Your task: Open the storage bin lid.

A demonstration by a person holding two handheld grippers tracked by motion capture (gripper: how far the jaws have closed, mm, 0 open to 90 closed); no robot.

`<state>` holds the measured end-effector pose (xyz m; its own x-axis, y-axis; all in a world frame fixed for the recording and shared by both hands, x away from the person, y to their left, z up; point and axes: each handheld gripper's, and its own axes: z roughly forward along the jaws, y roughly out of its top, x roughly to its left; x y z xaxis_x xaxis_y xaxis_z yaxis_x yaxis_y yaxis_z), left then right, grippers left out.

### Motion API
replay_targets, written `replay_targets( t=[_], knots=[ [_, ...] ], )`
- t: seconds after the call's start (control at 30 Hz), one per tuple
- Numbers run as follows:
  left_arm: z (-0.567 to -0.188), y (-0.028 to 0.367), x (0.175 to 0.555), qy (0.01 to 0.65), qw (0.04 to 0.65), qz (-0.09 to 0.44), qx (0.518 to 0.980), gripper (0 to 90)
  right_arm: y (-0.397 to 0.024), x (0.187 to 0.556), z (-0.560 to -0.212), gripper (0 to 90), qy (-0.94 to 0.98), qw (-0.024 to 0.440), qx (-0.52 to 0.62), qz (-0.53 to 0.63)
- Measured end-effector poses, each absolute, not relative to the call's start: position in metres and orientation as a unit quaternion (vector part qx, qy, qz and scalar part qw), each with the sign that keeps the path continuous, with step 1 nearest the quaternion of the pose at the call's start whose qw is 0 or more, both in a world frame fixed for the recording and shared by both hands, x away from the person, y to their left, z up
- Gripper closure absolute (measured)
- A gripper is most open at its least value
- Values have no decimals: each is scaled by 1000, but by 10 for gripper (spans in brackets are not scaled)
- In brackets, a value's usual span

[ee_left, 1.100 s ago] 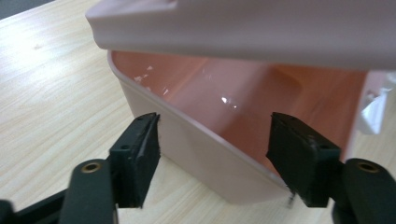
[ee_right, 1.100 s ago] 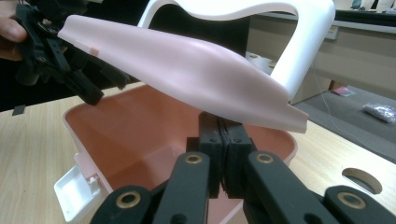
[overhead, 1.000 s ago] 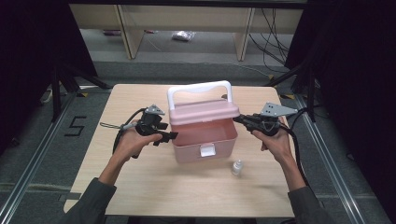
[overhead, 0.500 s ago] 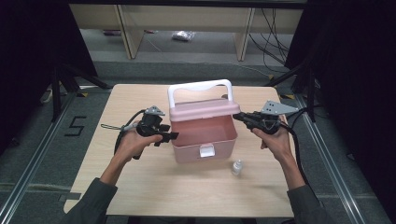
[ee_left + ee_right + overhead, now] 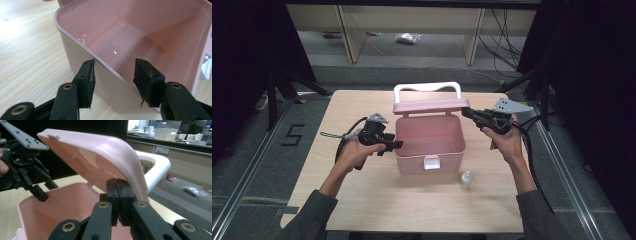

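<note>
Straddling the near-left wall of the pink box (image 5: 110,72), the left gripper (image 5: 115,80) has one jaw outside the wall and one inside the cavity; its jaws have just been closing, yet the pads do not press on the plastic, so it reads as half open around the rim. My judgement is that this hold is meant to steady the box while the lid is worked.

Across from it, the right gripper (image 5: 117,195) has its jaws pressed flat together, tips tucked under the edge of the raised lid (image 5: 100,152). It seems to prop the lid up from below rather than pinch it, though that contact is hard to make out. The white handle (image 5: 157,167) curves away just past those tips.

The box sits between the two grippers on the table (image 5: 362,200), its inside bare. Below the right gripper, toward the person, stands a small bottle (image 5: 466,179), just beside the box's front corner. Nothing blocks either gripper.
</note>
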<state>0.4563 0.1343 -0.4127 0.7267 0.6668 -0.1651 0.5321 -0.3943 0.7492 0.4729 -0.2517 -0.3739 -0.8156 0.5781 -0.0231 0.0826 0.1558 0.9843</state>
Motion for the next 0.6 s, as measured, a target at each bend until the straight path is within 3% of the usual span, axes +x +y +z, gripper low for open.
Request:
replay_targets(
  t=[0.6],
  knots=[
    [-413,134,459,360,412,82,833,581,-252,512,-380,900,731,210,272,589]
  ],
)
